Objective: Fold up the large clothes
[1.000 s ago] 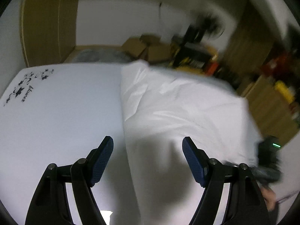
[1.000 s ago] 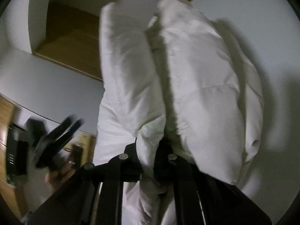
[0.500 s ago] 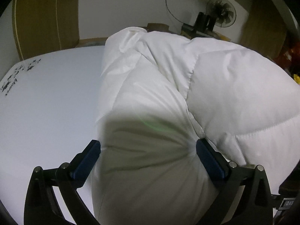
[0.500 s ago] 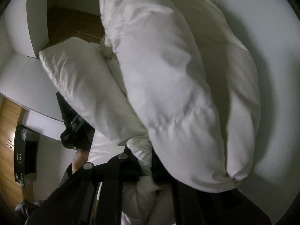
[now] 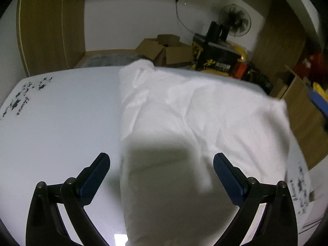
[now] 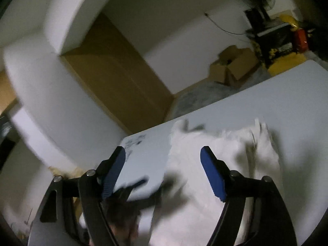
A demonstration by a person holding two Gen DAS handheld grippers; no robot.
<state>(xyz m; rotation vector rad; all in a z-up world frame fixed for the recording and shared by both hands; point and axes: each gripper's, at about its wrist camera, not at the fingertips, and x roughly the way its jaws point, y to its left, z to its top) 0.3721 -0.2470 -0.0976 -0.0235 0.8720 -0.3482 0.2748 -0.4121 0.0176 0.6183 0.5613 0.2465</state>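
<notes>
A large white padded garment lies folded on the white table, filling its middle and right side. My left gripper is open and empty, its blue pads spread wide just above the garment's near end. In the right wrist view the garment is blurred by motion, lying on the table. My right gripper is open and empty above the garment's left edge. A dark blurred shape, seemingly the other gripper, sits below it.
Black printed marks sit at the table's far left corner. Cardboard boxes, a black and yellow crate and a fan stand behind the table. A wooden door is at the back left.
My right gripper has let go of the garment and opened. The garment has dropped flat onto the table. My left gripper has stayed open above it.
</notes>
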